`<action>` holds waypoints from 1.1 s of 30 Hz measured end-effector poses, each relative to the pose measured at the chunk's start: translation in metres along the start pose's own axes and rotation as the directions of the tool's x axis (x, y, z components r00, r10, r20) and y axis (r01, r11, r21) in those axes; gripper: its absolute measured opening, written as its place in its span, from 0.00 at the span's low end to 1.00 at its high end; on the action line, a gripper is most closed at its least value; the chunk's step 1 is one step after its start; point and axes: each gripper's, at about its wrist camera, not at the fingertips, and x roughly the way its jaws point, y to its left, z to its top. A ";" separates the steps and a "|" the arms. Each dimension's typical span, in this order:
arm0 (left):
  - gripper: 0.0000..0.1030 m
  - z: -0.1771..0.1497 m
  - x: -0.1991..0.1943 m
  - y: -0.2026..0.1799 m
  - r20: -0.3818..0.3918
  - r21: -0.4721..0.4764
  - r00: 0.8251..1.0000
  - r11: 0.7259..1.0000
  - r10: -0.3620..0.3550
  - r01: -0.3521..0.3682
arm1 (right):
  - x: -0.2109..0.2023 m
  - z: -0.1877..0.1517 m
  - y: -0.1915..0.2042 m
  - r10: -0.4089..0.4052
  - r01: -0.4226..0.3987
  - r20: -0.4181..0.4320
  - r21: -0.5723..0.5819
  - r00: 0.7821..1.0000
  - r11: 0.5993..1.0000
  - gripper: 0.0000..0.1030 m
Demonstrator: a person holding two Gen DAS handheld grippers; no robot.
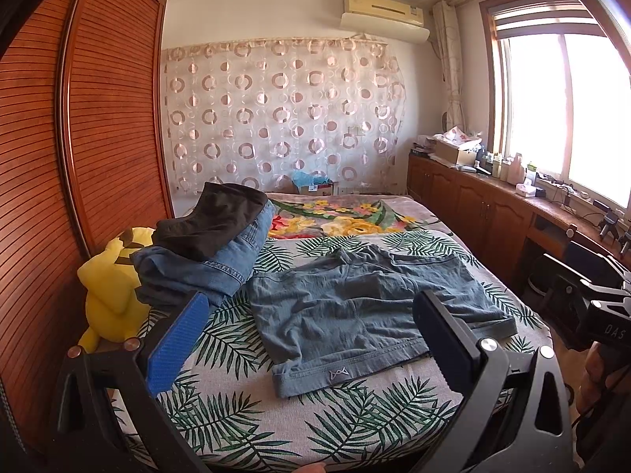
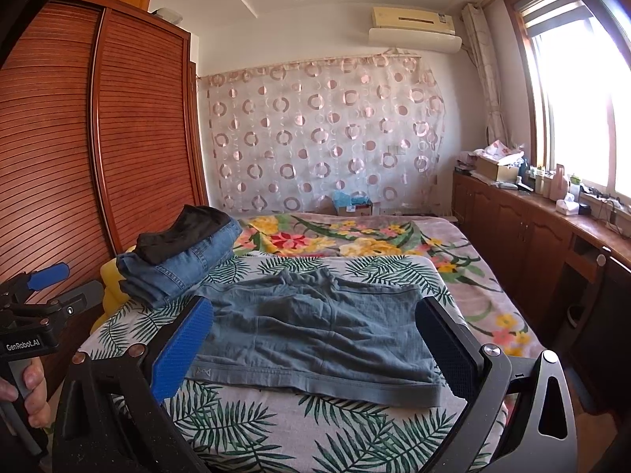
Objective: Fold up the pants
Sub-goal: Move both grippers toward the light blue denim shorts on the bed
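Grey-blue short pants (image 1: 366,311) lie spread flat on the leaf-print bed cover (image 1: 244,425), leg hems toward me, waist away. They also show in the right wrist view (image 2: 311,339). My left gripper (image 1: 311,335) is open and empty, held above the near edge of the bed in front of the pants. My right gripper (image 2: 315,339) is open and empty, held likewise, a little further right. The right gripper's body shows at the right edge of the left wrist view (image 1: 591,307). The left gripper's body shows at the left edge of the right wrist view (image 2: 35,315).
A stack of folded jeans and dark garments (image 1: 213,244) sits at the bed's left, by a yellow plush toy (image 1: 110,295). A wooden wardrobe (image 1: 98,118) stands left. A low cabinet with clutter (image 1: 493,189) runs along the window at right. A floral blanket (image 1: 347,216) covers the far bed.
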 end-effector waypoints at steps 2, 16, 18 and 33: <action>1.00 -0.001 0.000 0.001 0.001 0.000 1.000 1.000 0.000 0.000 | 0.000 0.000 0.000 0.000 0.000 0.000 0.000 1.000 1.000 0.99; 1.00 -0.002 0.002 -0.001 0.000 0.002 1.000 1.000 0.000 0.000 | -0.002 -0.001 0.000 0.000 0.000 0.004 -0.002 1.000 1.000 0.99; 1.00 -0.002 0.002 -0.001 0.000 0.002 1.000 1.000 0.001 -0.001 | -0.002 -0.001 0.000 0.000 0.000 0.004 -0.002 1.000 1.000 0.99; 1.00 -0.003 0.003 0.001 0.003 0.005 1.000 1.000 0.007 -0.007 | -0.002 0.000 0.001 -0.002 0.002 0.008 -0.004 1.000 1.000 0.99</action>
